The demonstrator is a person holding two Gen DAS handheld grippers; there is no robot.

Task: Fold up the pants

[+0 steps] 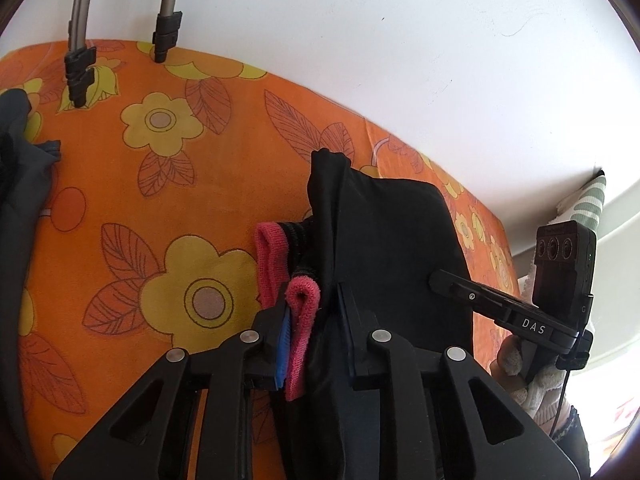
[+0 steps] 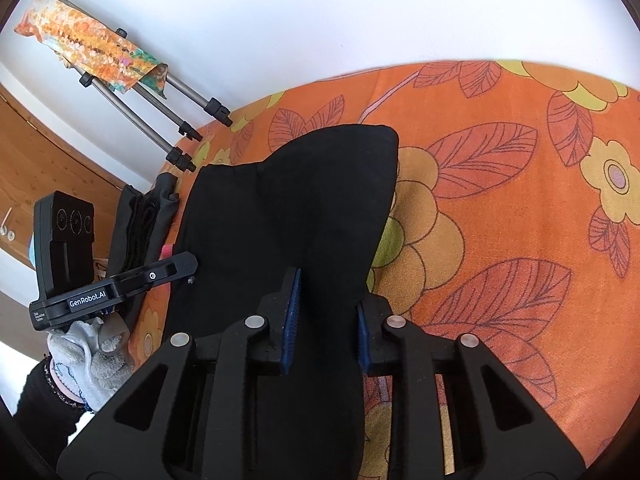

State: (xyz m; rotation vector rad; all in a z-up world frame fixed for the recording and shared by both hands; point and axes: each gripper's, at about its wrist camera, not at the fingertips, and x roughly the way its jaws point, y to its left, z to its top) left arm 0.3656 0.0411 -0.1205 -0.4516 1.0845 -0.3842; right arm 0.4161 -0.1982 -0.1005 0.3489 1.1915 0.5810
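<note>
Bedspread: the orange flowered cover [image 2: 500, 208] is offering plenty of bare room right of the pants, running out at the white wall behind.
Pants: the black pants [image 2: 288, 208] are lying bunched on the cover, long axis stretching away from both grippers towards that wall.
Right gripper: right gripper [image 2: 328, 320] is closing in around black cloth, pads apparently biting.
Left gripper: left gripper [image 1: 312, 320] is pinching the pink-trimmed waistband [image 1: 302, 320].

Matt black cloth pants [image 2: 288, 208] (pink terry trim [image 1: 304, 300]) on printed cotton sheet [image 2: 500, 220].
</note>
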